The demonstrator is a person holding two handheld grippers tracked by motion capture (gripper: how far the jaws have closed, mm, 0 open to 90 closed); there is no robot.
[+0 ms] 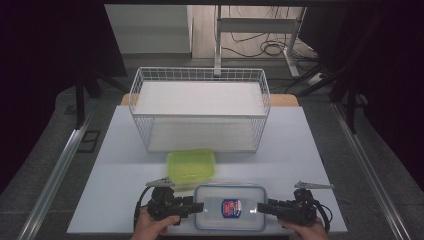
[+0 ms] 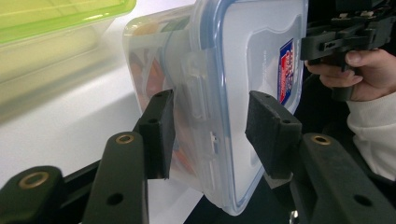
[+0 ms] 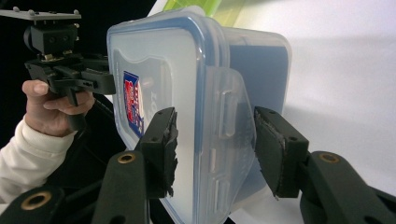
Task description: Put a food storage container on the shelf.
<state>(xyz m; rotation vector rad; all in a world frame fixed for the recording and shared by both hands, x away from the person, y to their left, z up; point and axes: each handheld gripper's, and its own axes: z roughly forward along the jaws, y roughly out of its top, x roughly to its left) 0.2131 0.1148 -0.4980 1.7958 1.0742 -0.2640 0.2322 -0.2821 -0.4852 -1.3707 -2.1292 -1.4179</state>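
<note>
A clear food container (image 1: 230, 207) with a blue-rimmed lid and a red and blue label lies at the table's front edge. My left gripper (image 1: 200, 206) is at its left end and my right gripper (image 1: 259, 206) at its right end. In the left gripper view the container (image 2: 252, 60) has its end latch between the jaws of my open left gripper (image 2: 210, 135). The right gripper view has the container (image 3: 159, 70) with its other latch between the jaws of my open right gripper (image 3: 215, 149). Something orange shows through the container wall.
A green-lidded container (image 1: 191, 167) sits just behind the clear one. Behind that stands a white wire basket (image 1: 200, 107) with a shelf. The table's front edge (image 1: 210, 232) is right under my hands.
</note>
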